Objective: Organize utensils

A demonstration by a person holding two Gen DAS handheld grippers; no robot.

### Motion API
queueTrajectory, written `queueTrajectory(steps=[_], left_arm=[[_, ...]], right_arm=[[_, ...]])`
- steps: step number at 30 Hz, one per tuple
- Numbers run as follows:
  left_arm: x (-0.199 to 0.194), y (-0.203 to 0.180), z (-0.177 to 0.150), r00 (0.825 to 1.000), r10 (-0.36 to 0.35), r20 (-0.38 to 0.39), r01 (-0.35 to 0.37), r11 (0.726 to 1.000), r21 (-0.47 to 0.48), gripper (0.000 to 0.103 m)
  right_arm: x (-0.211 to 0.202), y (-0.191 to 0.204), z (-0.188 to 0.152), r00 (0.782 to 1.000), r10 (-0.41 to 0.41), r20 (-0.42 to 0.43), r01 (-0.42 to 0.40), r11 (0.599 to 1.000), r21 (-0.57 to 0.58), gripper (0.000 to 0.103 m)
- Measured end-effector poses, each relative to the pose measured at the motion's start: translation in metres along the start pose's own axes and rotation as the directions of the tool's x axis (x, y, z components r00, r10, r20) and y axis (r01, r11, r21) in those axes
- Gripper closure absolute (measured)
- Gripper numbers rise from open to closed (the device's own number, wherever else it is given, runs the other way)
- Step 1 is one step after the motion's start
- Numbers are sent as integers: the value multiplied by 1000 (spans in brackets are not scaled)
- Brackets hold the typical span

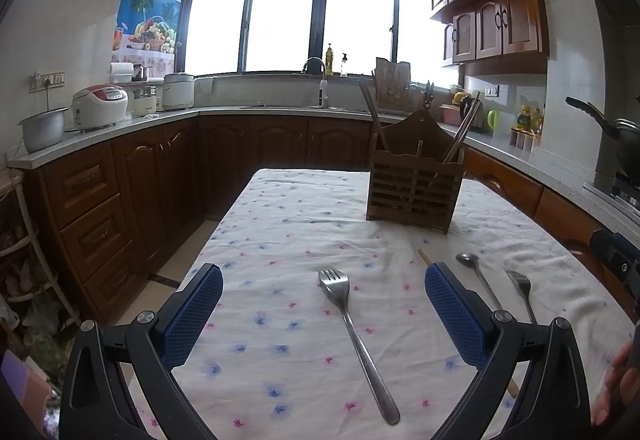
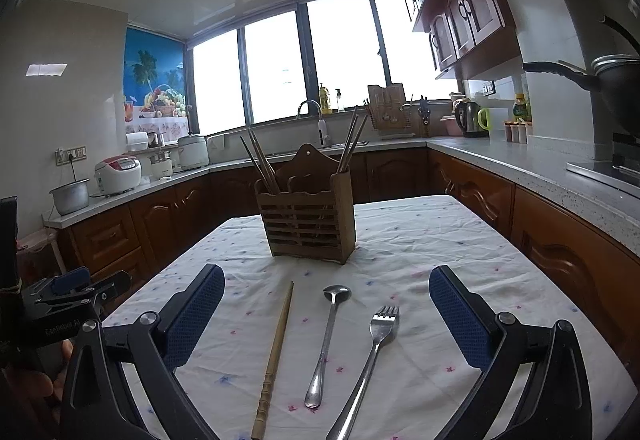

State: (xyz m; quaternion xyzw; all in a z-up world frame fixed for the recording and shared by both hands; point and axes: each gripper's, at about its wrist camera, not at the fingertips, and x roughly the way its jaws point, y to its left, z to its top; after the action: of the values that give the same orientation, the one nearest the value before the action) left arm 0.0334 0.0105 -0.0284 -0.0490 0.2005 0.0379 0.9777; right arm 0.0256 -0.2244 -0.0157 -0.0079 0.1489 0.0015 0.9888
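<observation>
A wooden slatted utensil holder stands at the far side of the table with several chopsticks in it; it also shows in the right wrist view. A steel fork lies between the fingers of my open left gripper. A wooden chopstick, a steel spoon and a second fork lie side by side between the fingers of my open right gripper. The spoon and second fork also show right of the left gripper. Both grippers are empty.
The table has a white flowered cloth. Wooden kitchen cabinets and a grey counter with rice cookers, a kettle and a sink run around it. The left gripper's body shows at the left edge of the right wrist view.
</observation>
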Motion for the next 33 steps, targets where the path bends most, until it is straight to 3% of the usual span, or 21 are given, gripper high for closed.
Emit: queueTrajectory(steps=[33], left_arm=[[-4, -5, 7, 999, 36, -5, -36, 998, 55, 1]], right_arm=[[-1, -1, 5, 1000, -2, -1, 2, 1000, -1, 0]])
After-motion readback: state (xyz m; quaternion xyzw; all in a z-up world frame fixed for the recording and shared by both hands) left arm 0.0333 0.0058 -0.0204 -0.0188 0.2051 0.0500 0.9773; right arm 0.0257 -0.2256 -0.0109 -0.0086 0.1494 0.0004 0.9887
